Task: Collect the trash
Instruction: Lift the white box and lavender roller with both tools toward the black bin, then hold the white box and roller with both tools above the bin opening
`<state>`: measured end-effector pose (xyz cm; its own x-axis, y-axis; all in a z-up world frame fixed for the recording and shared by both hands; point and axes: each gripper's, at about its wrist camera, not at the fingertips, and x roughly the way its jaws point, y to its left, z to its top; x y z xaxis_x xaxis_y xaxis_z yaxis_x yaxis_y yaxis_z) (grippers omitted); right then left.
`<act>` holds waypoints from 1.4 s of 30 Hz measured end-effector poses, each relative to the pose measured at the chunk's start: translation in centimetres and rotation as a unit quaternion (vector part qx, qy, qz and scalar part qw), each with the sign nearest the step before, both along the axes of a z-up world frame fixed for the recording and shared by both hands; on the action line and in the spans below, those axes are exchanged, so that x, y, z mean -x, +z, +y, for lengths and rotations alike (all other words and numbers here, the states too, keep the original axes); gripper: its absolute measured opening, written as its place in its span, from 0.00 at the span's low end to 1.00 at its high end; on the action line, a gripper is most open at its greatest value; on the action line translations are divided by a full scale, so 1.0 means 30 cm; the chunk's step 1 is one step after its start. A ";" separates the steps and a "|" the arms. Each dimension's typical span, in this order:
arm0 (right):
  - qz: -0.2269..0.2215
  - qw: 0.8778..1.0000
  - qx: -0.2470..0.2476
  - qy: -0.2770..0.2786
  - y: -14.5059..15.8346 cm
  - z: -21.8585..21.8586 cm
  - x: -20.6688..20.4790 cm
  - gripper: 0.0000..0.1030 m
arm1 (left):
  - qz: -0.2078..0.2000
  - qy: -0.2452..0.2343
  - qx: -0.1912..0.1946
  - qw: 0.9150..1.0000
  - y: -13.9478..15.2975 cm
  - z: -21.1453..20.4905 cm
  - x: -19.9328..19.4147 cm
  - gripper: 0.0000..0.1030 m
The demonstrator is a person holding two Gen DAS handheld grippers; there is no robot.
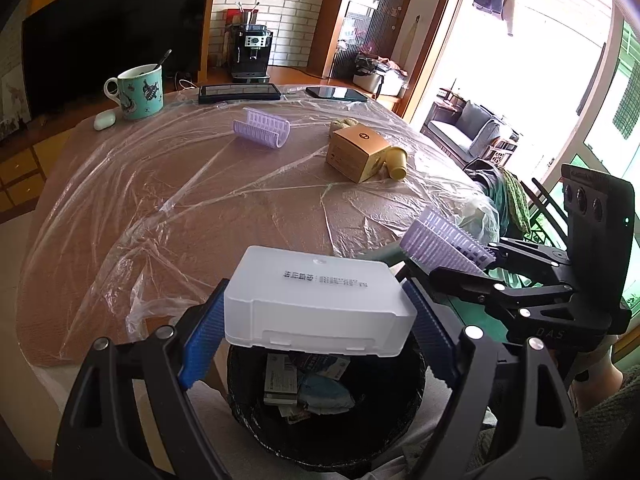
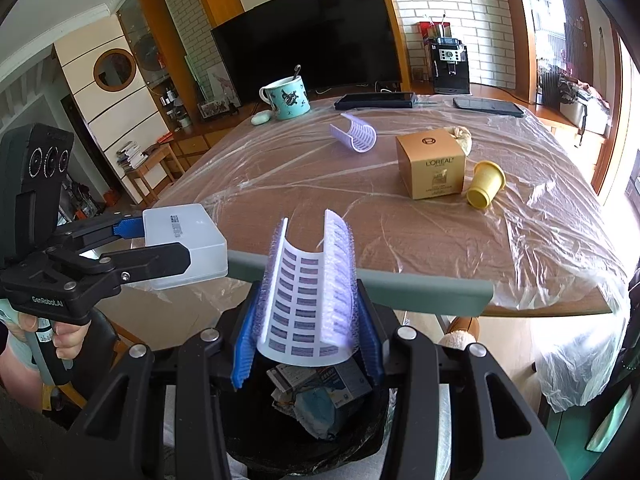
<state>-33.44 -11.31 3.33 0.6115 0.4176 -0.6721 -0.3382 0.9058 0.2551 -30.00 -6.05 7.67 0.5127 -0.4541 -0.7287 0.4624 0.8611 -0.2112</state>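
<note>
Translucent white plastic box [image 1: 320, 304] clamped between the blue pads of the left tool [image 1: 316, 328], hanging over the black-lined trash bin [image 1: 408, 400]. Long axis runs across the pads, side to side; printed top face up. Lilac curved plastic piece [image 2: 310, 300] pinched in the right tool [image 2: 306, 332], also above the bin; its long axis points forward along the fingers, open side up.

Left wrist view: bin holds paper cartons and a blue crumpled item; right tool seen side-on to the right, lilac piece jutting up-left from it. Right wrist view: left tool seen side-on at left, a hand [image 2: 60, 332] gripping its handle; gold box [image 2: 432, 162] reads L'OREAL, which the left view does not show legibly.

Table [image 1: 100, 280]: brown top under wrinkled clear plastic sheet [image 1: 168, 184]. On it: second lilac piece [image 1: 262, 126], gold box with yellow cup [image 2: 485, 184] lying on its side just beside it, teal mug [image 1: 138, 92] with spoon, small white case [image 1: 105, 120], two dark flat devices at the far edge.

Room: dark TV [image 2: 308, 36], white brick wall, coffee machine [image 1: 250, 54], bright balcony doorway.
</note>
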 end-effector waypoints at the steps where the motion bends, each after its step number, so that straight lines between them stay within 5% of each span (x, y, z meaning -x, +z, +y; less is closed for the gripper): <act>1: 0.002 1.000 0.000 0.000 -0.004 0.000 0.005 0.42 | 0.001 0.000 -0.001 1.000 -0.003 -0.001 0.006 0.82; 42: 0.061 0.997 0.031 0.024 -0.156 0.041 0.067 0.42 | 0.057 -0.020 -0.059 0.996 -0.209 -0.053 0.107 0.82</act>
<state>-35.46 -10.09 -1.36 0.5047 0.4003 -0.7649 -0.3514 0.9045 0.2415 -33.19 -7.63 1.40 0.4073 -0.3794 -0.8307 0.4756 0.8647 -0.1617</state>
